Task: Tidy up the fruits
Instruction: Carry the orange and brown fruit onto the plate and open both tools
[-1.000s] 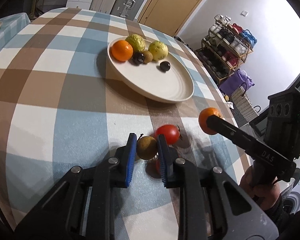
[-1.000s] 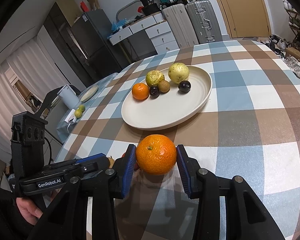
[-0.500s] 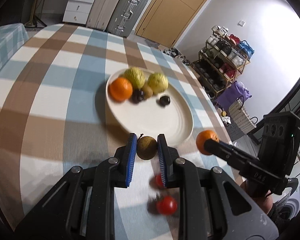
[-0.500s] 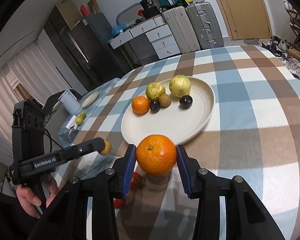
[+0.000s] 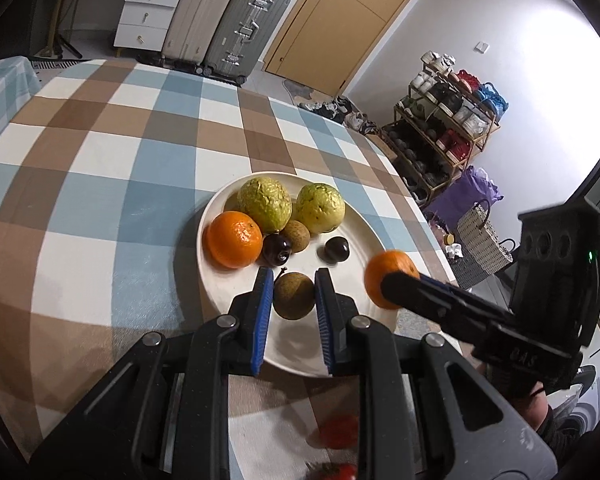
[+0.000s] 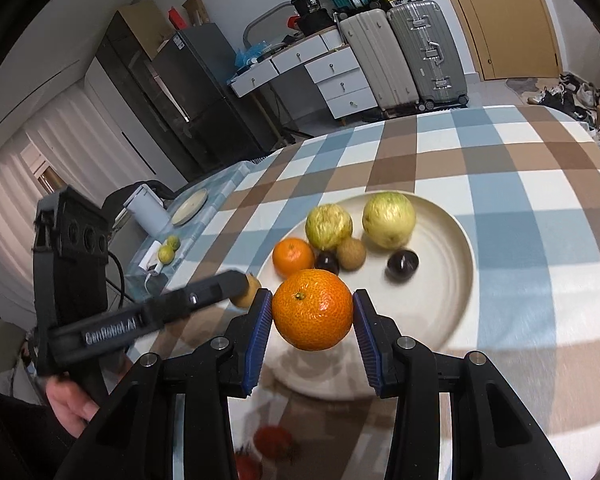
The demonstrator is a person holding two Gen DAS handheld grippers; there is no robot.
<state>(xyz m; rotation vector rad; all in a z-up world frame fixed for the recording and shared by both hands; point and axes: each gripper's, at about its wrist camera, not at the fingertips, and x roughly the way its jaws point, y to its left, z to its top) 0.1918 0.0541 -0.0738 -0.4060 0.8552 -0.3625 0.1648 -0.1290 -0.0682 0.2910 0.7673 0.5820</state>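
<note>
Checked cloth in blue, brown and white covers the table [image 5: 100, 184], and behind it stand two hard suitcases [image 5: 228, 20], a white chest of drawers [image 5: 148, 8] and a wooden door [image 5: 340, 20]; a crowded shoe rack [image 5: 444, 128] and a woven basket [image 5: 482, 244] sit off by the white wall. On a side table, seen from the right wrist, are a small plate [image 6: 190, 202] and two greenish fruits [image 6: 169, 249].

A cream plate [image 5: 364, 232] lies in the middle of the cloth. It carries two yellow-green guavas [image 5: 265, 204], an orange [image 5: 234, 239], a small brown fruit [image 5: 296, 235] and two dark plums [image 5: 337, 249], bunched toward its far side.

Left gripper [image 5: 291, 300] hovers over the near part of the plate, its blue pads pinching a brown round fruit [image 5: 294, 295] with a short stem. Right gripper [image 6: 312, 316] hangs just beside it, pads pressed onto a second orange [image 6: 312, 309] at the plate's near rim; I cannot tell whether either fruit touches the plate.

Red tomatoes [image 5: 338, 430] lie on the cloth below the grippers, blurred and half hidden by the black arms. In the right wrist view the plate fruits are smeared, and the left gripper covers most of its brown fruit.
</note>
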